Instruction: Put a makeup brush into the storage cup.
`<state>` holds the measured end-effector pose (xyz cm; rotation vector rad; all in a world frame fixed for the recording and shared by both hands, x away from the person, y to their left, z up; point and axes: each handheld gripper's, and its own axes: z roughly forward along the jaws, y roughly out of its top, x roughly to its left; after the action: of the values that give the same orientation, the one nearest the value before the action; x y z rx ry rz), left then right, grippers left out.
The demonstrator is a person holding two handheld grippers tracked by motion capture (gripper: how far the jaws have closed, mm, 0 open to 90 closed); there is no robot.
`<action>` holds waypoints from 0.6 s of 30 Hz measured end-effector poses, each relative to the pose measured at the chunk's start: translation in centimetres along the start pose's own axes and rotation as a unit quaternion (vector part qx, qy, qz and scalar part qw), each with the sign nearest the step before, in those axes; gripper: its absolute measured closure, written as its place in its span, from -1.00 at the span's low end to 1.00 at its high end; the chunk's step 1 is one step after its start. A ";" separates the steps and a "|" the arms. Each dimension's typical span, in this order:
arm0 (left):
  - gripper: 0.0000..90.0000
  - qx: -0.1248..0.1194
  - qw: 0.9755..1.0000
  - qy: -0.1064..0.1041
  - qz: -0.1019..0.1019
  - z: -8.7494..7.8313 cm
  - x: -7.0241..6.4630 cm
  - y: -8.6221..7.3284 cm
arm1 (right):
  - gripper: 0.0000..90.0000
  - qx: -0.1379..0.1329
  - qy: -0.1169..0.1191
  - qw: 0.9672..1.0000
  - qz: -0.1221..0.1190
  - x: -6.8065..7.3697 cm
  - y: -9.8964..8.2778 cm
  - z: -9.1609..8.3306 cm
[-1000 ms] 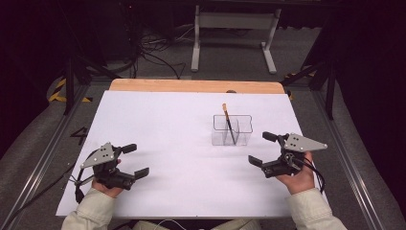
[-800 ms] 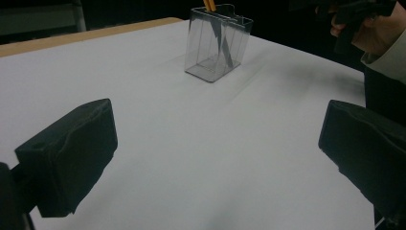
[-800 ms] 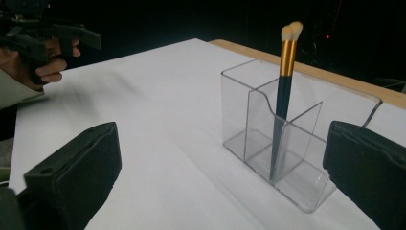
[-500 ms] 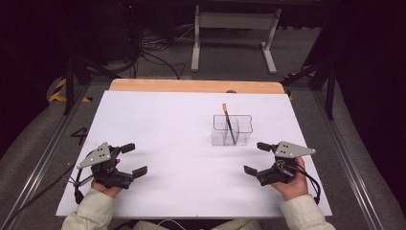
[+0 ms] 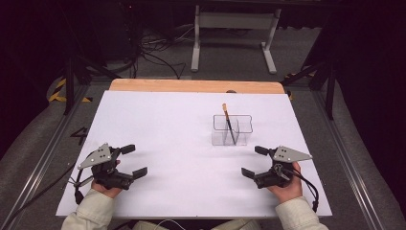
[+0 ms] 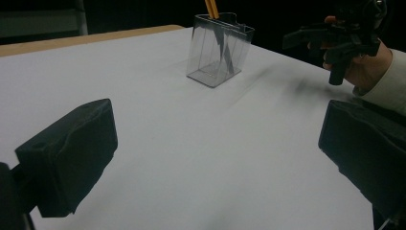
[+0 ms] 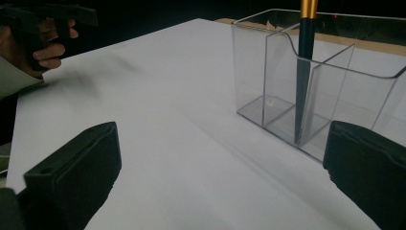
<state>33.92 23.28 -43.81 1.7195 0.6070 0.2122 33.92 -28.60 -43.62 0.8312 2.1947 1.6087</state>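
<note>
A clear plastic holder (image 5: 231, 129) with divided compartments stands right of the table's middle, also seen as the holder (image 6: 219, 48) and the holder (image 7: 316, 81). A dark pen with an orange-gold top (image 5: 228, 122) leans upright in it, the pen (image 7: 303, 67). My left gripper (image 5: 133, 161) rests near the front left of the white table (image 5: 167, 124), open and holding nothing. My right gripper (image 5: 252, 162) sits at the front right, open and holding nothing, a little short of the holder. The right gripper (image 6: 311, 36) appears far off in the left gripper view.
A wooden strip (image 5: 191, 86) runs along the table's far edge. Beyond it stands a grey metal frame (image 5: 234, 28) among cables on the dark floor. Metal rails (image 5: 43, 153) flank the table on both sides.
My right gripper has drawn back toward the front edge, away from the holder. My left gripper has shifted only slightly. Both stay open.
</note>
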 end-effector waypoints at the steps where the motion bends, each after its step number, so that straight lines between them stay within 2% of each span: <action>1: -1.00 -0.001 1.000 0.001 0.000 0.1 0.0 0.0 | -1.00 -0.005 -0.006 1.000 0.003 -0.1 -0.3 0.0; 8: -1.00 0.004 1.000 0.003 0.000 0.3 0.4 -0.3 | -1.00 -0.002 -0.012 1.000 0.012 -0.5 -1.1 0.5; 12: -1.00 0.007 1.000 0.004 -0.007 0.4 0.4 -0.4 | -1.00 -0.003 -0.019 1.000 0.015 -0.6 -1.3 0.7; 18: -1.00 0.009 1.000 0.004 -0.005 0.4 0.4 -0.4 | -1.00 -0.004 -0.028 0.999 0.024 -0.8 -1.4 0.6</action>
<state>34.35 23.22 -44.40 1.7331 0.6247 0.2074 34.47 -28.90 -45.25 0.9229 2.1441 1.5952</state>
